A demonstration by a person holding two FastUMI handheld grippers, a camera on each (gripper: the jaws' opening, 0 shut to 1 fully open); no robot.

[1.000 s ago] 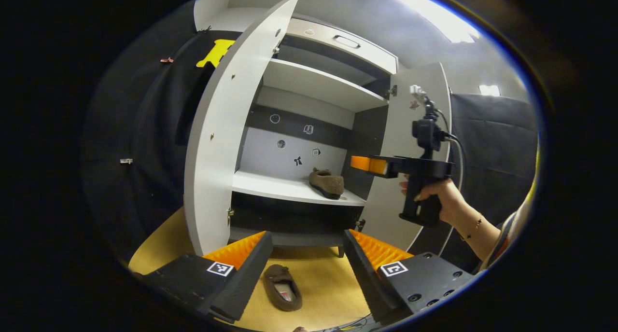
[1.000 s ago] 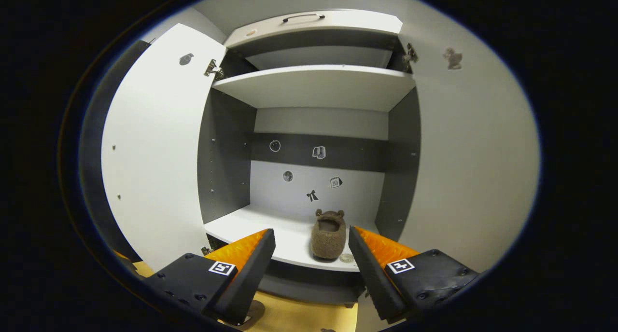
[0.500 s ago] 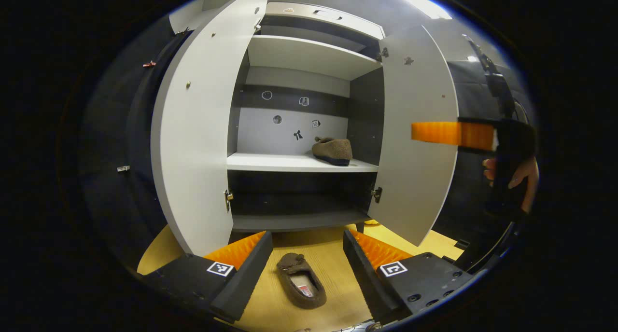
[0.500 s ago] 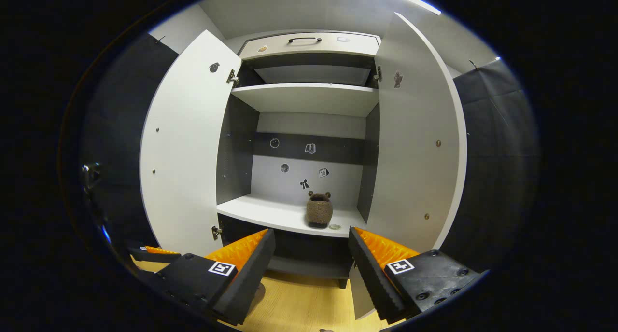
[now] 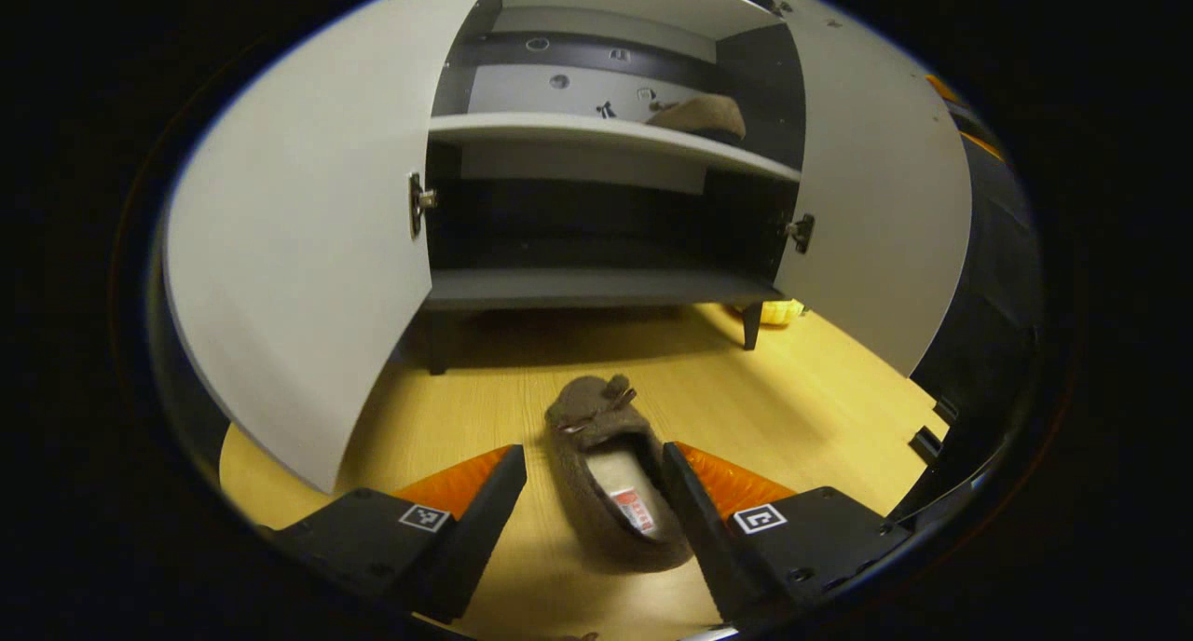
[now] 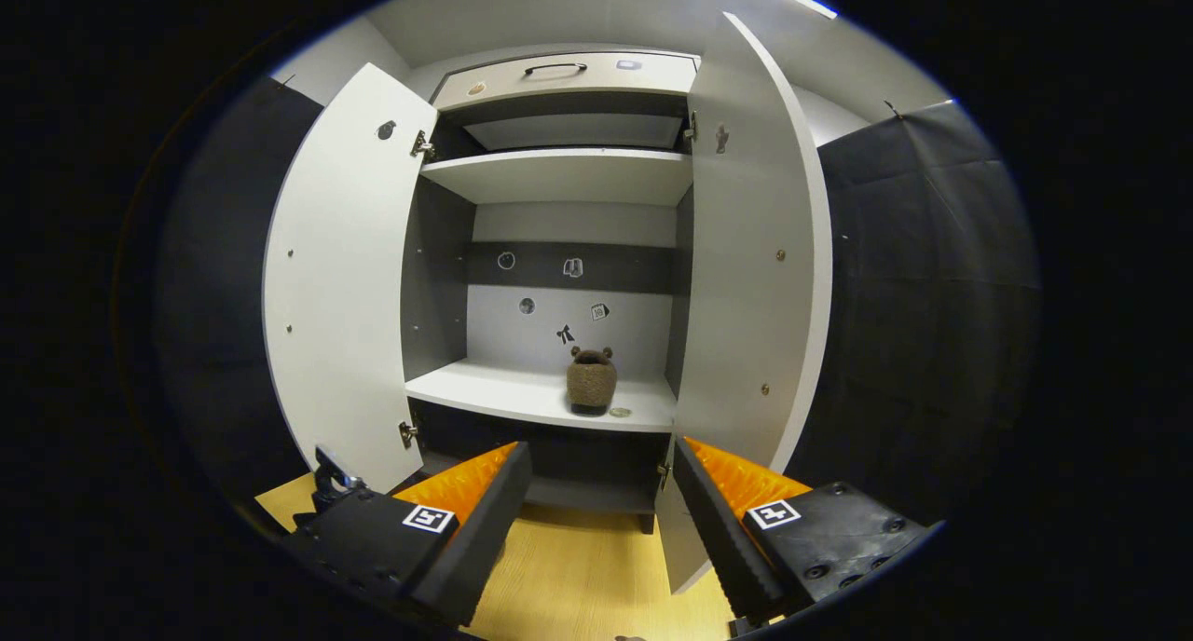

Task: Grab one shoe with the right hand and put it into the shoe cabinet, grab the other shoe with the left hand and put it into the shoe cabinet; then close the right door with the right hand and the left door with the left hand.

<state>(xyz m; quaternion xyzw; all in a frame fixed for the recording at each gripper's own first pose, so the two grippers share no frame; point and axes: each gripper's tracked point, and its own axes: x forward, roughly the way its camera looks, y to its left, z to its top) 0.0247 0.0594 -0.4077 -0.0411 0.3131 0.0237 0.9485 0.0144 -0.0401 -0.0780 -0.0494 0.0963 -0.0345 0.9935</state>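
While the left gripper (image 5: pixel 594 497) hangs low over the wooden floor (image 5: pixel 820 408) with its jaws spread, the brown fleece slipper (image 5: pixel 610 478) lies between its fingers, toe pointing toward the cabinet, apparently not yet pinched. Judged by its nap and slack collar, the slipper is light and soft, likely to fold under pressure; the firmer hold would be across the sole and side walls near the heel opening, where the right finger sits closest, rather than on the floppy toe trim. Whether either finger already touches the fleece cannot be told from this angle. Farther off, the shoe cabinet (image 6: pixel 569 170) stands with left door (image 6: pixel 340 278) and right door (image 6: pixel 746 250) both swung open. On its middle shelf (image 6: pixel 522 394) rests the other slipper (image 6: pixel 592 382), toward the right side. The right gripper (image 6: pixel 603 511) faces that shelf from well back, jaws spread and empty.
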